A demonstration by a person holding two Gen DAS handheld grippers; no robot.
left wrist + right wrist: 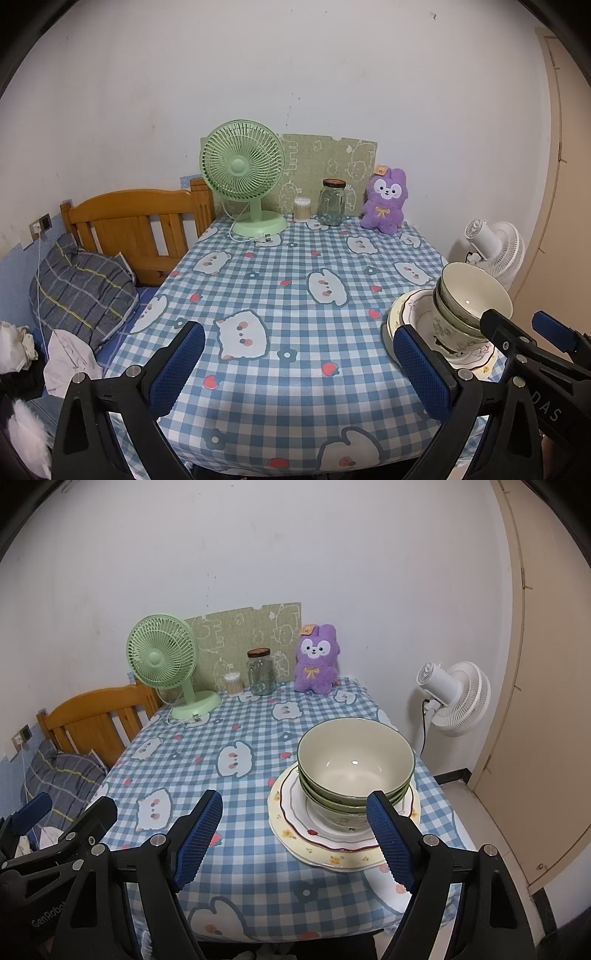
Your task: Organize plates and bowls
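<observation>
Stacked crockery waited just ahead of two spread, empty grippers.

The nested bowls (355,764) sat on the plates (343,834), touching the right gripper's (295,840) right finger in view, right of the left gripper (299,369). Glazed ceramic likely handled heavy, rigid, slick and breakable; a rim offered the safest hold.

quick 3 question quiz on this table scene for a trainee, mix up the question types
1. True or false: the bowls are nested on top of the plates.
2. Which stands between the cotton swab tub and the purple plush? A) glass jar B) mug C) bottle
3. Fill in: both the left tool and the right tool are ____ and hold nothing.

Key: 1 true; 2 A, the glass jar; 3 open.
</observation>
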